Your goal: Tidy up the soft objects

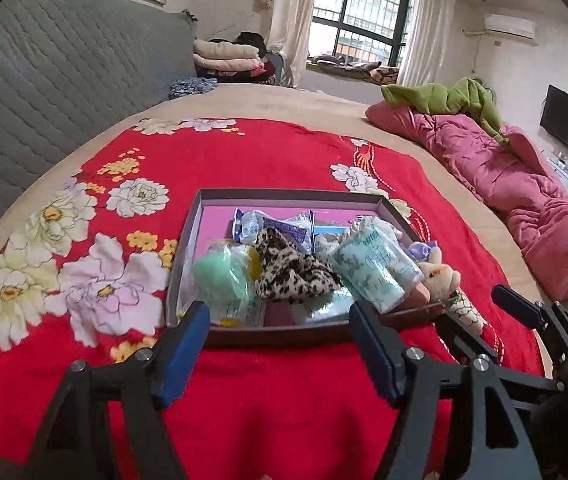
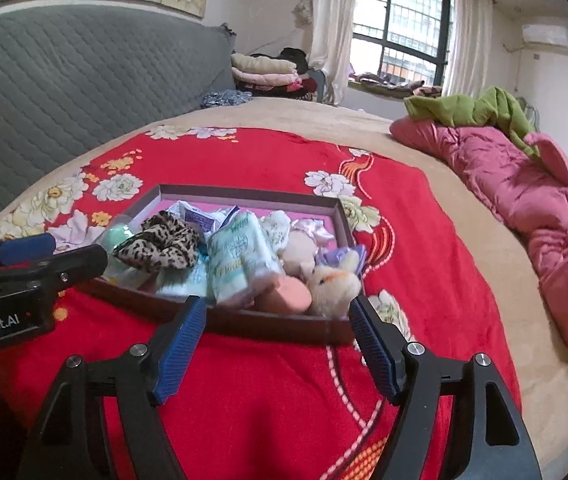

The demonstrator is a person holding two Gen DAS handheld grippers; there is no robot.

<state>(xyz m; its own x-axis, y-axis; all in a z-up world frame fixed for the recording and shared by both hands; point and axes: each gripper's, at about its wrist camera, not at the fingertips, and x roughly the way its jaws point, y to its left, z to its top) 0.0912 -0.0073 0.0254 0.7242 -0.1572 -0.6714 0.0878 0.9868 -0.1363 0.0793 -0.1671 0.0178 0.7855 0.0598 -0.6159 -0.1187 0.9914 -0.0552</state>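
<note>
A shallow brown tray (image 1: 187, 240) with a pink floor is set on a red floral blanket (image 1: 275, 152) spread over a bed; its long axis runs across both wrist views, the near rim lying just ahead of both grippers. Inside, the following are catalogued: a mint-green rounded item in clear wrap (image 1: 223, 276) at the left end; a leopard-print fabric piece (image 1: 292, 276) beside it, stretched diagonally from far left to near right; a pale green printed tissue pack (image 1: 376, 272), its long axis tilted up and away from the near rim, one end resting over that rim; a cream plush toy (image 2: 334, 284) in the near right corner, leaning on the rim; a round peach-coloured item (image 2: 288, 294) just beside the plush; blue-and-white packets (image 1: 275, 226) toward the far wall. The left gripper (image 1: 284, 356) is seen with its blue-padded fingers well apart, nothing between them. The right gripper (image 2: 277, 344) is likewise spread wide and empty, short of the tray. A pink quilt (image 1: 524, 184) and a green garment (image 1: 452, 100) are recorded at the bed's right edge.
</note>
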